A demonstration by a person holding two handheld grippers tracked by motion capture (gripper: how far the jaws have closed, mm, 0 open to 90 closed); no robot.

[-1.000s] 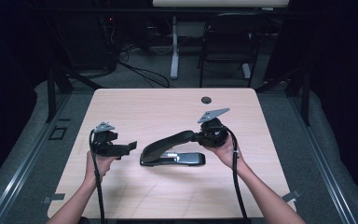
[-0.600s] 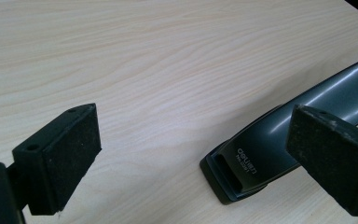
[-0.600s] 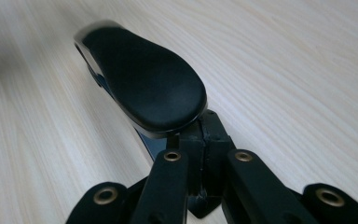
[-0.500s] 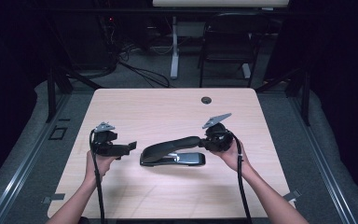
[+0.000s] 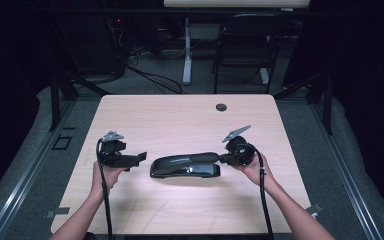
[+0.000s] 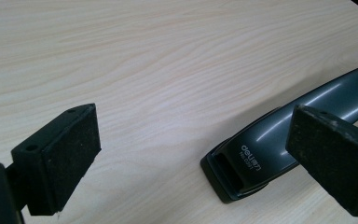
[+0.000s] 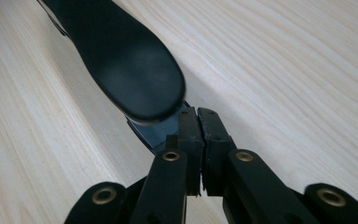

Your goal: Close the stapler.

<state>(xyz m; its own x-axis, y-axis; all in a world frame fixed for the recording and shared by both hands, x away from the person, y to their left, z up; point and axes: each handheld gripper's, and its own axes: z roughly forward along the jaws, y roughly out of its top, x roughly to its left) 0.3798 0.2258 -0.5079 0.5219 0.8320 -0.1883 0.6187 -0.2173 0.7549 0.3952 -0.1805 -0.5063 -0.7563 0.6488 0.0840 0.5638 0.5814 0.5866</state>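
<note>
at the left of the high view the left claw (image 5: pixel 141 157) rests low over the desk (image 5: pixel 180 115), its jaws standing wide apart with nothing between, likely waiting to steady the stapler. its pads (image 6: pixel 60 163) look rough and spongy, like black foam blocks. the stapler (image 5: pixel 185 165) lies flat in the middle of the frame, long and curved, with a glossy dark plastic handle. at the right the right claw (image 5: pixel 223 160) has its jaws pressed together, tips at the rounded end of the handle, i think to push it down. the desk is pale wood grain.
</note>
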